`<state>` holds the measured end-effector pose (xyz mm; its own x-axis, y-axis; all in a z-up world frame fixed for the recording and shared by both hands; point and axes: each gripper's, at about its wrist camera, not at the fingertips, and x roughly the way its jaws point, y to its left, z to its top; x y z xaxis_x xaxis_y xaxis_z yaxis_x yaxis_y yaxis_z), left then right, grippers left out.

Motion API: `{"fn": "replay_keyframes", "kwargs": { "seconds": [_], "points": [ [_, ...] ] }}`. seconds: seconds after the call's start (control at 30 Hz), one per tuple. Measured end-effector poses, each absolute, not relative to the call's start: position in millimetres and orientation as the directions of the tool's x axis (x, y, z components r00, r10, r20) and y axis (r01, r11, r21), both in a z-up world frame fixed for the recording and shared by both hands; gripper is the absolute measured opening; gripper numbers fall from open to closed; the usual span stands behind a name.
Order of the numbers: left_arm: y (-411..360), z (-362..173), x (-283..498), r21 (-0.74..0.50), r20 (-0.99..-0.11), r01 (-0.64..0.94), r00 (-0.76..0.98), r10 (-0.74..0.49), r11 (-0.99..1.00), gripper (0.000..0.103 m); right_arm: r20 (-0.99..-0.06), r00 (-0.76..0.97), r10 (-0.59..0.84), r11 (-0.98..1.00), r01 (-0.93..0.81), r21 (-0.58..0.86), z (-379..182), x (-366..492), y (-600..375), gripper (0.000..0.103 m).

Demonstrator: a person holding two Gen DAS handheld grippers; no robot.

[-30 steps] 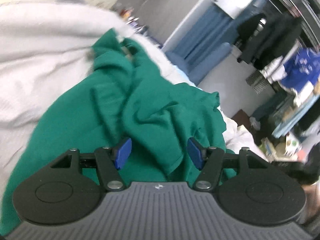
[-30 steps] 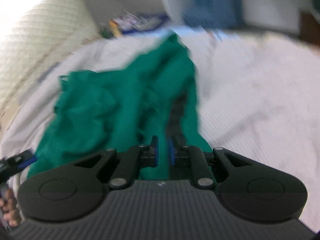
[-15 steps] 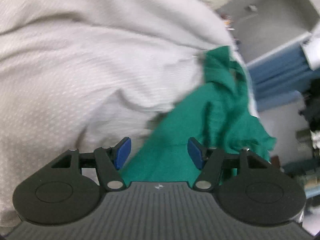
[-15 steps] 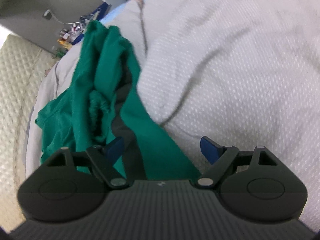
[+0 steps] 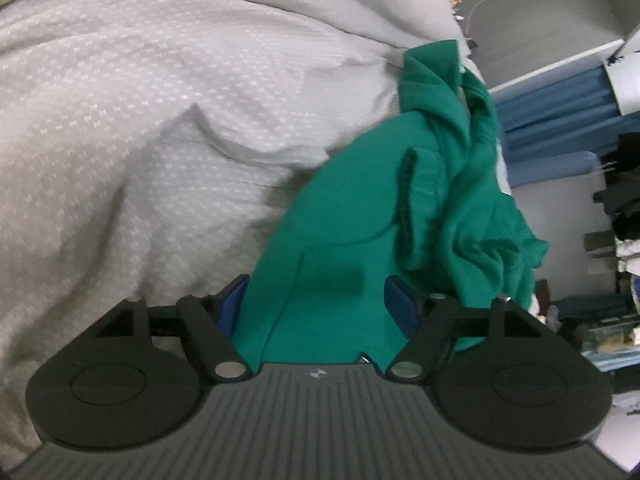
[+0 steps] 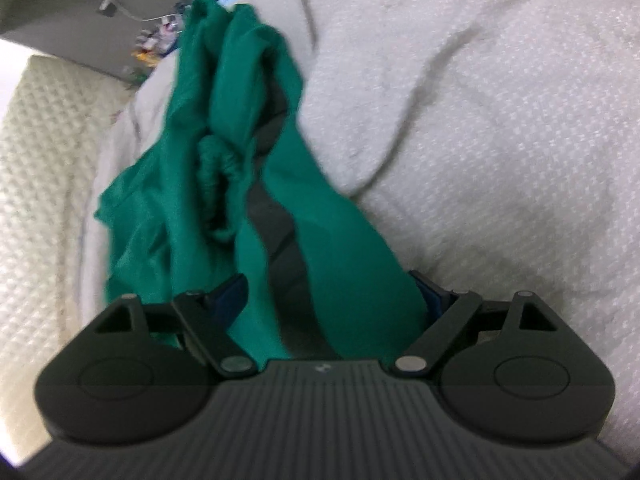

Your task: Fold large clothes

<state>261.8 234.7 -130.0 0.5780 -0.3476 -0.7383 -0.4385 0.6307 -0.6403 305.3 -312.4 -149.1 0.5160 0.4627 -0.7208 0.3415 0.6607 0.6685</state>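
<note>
Green garment (image 5: 352, 248) between the spread left tool (image 5: 316, 304) pads

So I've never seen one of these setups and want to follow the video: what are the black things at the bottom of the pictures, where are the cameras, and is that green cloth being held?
No robot here: a person carries a two-finger gripper in each hand, each with a wide-angle camera looking forward along its fingers. The black shape low in each picture is that gripper's own body.

One picture is from the left gripper, the other from the right gripper. Both look down at a rumpled green garment lying on a white textured bedcover.

Nothing is gripped. Both sets of jaws stand wide and have just been opening; an end of the garment lies loosely between the blue pads, not pinched. Beyond the bed is room clutter.
</note>
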Motion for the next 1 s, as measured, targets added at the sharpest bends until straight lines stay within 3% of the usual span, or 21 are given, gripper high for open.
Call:
{"fn": "replay_keyframes", "kwargs": {
  "seconds": [0.17,0.27,0.5,0.63,0.7,0.87,0.93,0.97,1.0],
  "points": [
    [225,-115,250,-0.684,-0.688,-0.351,0.602,-0.405,0.640,0.076,-0.688,0.512,0.515,0.679,0.246,0.692,-132,294,-302,0.087],
    [217,-113,250,-0.651,-0.723,-0.353,0.558,-0.407,0.672,0.075,-0.703,0.480,0.526,0.719,0.192,0.668,-125,291,-290,0.086],
    [214,-128,258,-0.567,-0.805,-0.448,0.480,-0.349,0.691,0.073,-0.838,0.384,0.389,0.892,0.070,0.446,-131,283,-239,0.075],
    [195,-126,260,-0.552,-0.811,-0.373,0.450,-0.375,0.746,0.054,-0.815,0.404,0.415,0.873,0.077,0.482,-126,277,-243,0.047],
    [189,-122,256,-0.556,-0.804,-0.324,0.444,-0.396,0.766,0.050,-0.794,0.421,0.439,0.852,0.084,0.516,-124,271,-248,0.040],
    [167,-118,257,-0.466,-0.849,-0.262,0.401,-0.344,0.845,0.050,-0.825,0.419,0.380,0.894,0.061,0.443,-129,269,-230,0.038],
    [159,-117,256,-0.410,-0.871,-0.266,0.397,-0.288,0.873,0.041,-0.854,0.407,0.324,0.924,0.059,0.378,-132,273,-222,0.029],
    [155,-118,252,-0.379,-0.880,-0.280,0.405,-0.249,0.882,0.023,-0.860,0.407,0.308,0.930,0.060,0.361,-133,277,-220,0.025],
    [153,-116,248,-0.350,-0.882,-0.301,0.426,-0.203,0.887,0.017,-0.864,0.410,0.293,0.934,0.069,0.350,-133,277,-221,0.018]
  ]
}}
